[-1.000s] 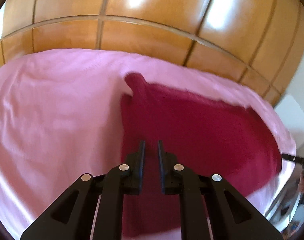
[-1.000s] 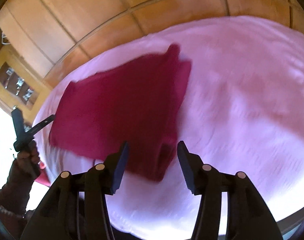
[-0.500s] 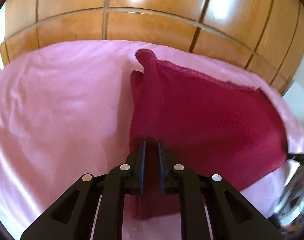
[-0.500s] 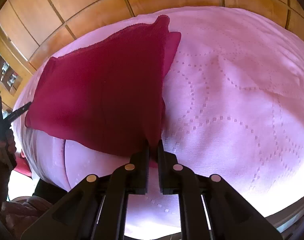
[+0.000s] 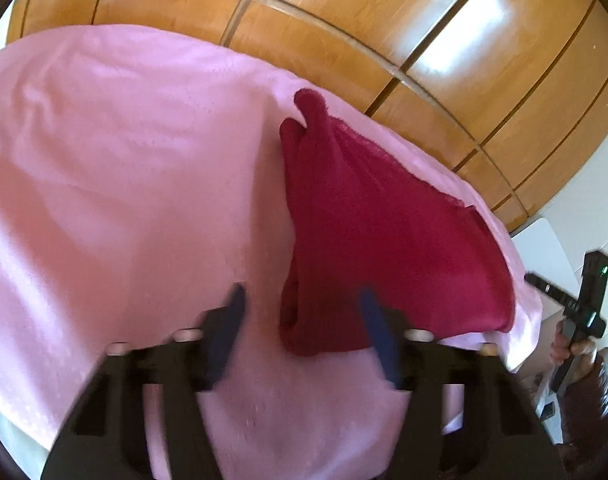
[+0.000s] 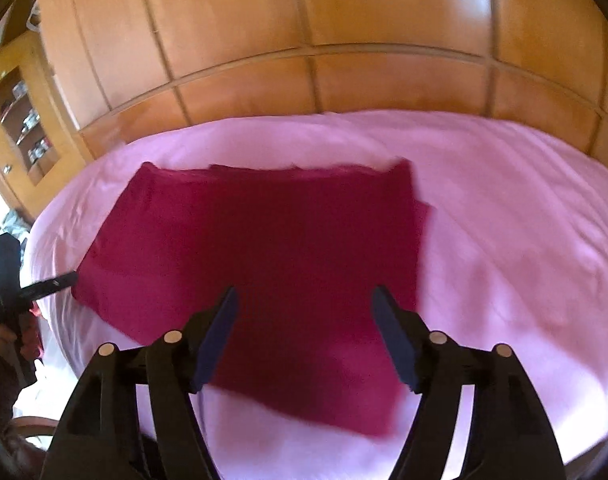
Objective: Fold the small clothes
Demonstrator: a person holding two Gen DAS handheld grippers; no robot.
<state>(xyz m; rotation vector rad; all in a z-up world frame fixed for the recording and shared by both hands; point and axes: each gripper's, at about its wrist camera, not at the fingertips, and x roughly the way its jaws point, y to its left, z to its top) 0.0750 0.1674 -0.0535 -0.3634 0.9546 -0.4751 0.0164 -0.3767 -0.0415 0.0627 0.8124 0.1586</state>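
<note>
Dark red cloth (image 6: 264, 264) lies folded flat on pink sheet (image 6: 503, 240) of the bed, wood panelling (image 6: 304, 20) behind. Left gripper (image 5: 300, 308): jaws just been opening, now apart, cloth's near corner between them, not pinched. Right gripper (image 6: 304, 312): jaws just been opening, wide apart above cloth, nothing held.

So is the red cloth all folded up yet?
Partly. The dark red knitted cloth lies doubled over on the pink bedspread, an under layer peeking out at one edge. Both the left gripper and the right gripper have just opened, holding nothing. Another fold and tidying probably remain.
</note>
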